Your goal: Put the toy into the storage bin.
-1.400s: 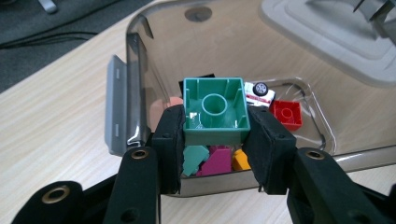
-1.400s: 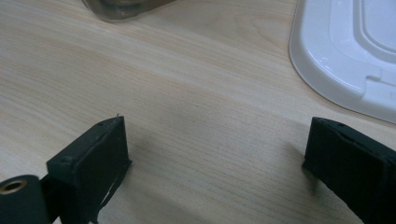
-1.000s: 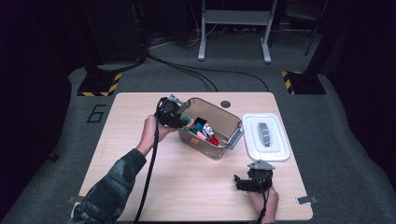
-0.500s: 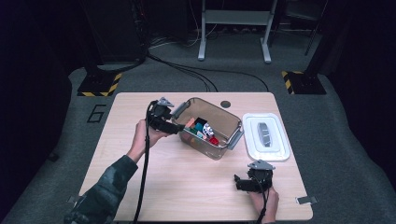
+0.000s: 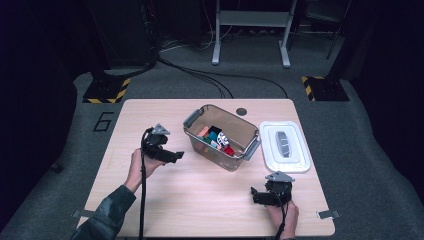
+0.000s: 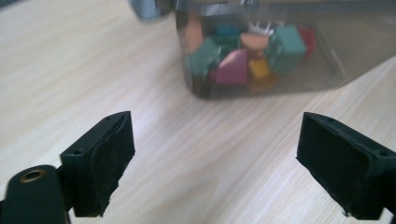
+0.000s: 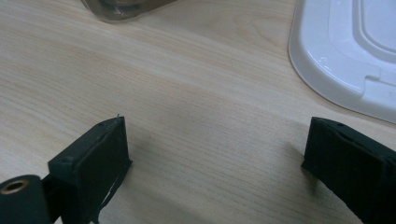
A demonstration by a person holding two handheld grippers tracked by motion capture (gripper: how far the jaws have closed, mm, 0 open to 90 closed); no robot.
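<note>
Counter (image 5: 150, 200) of pale wood-grain laminate carries everything here, a flat rectangle with rounded corners. Next in size comes the bin (image 5: 235, 157), a translucent grey plastic tub with grey clip handles at two ends, standing open near the middle. Its white lid (image 5: 285, 150), a smooth glossy rectangle with a raised centre and a grey grip, lies flat just beside the bin toward the right edge, not yet fitted. Inside the bin sits a heap of small toy blocks (image 6: 243, 60), chunky and hard-edged, in teal, magenta, orange, red and salmon.

Judging by this layout, the filling looks done or nearly so: no blocks lie loose on the counter, and closing the bin with the lid appears to be what is left.

The left gripper (image 5: 170, 156) hovers near the bin's left wall; its black padded jaws have just been opening and stand wide with nothing between them. The right gripper (image 5: 256, 196) rests low near the front edge, jaws likewise spread and empty, the lid just beyond.
</note>
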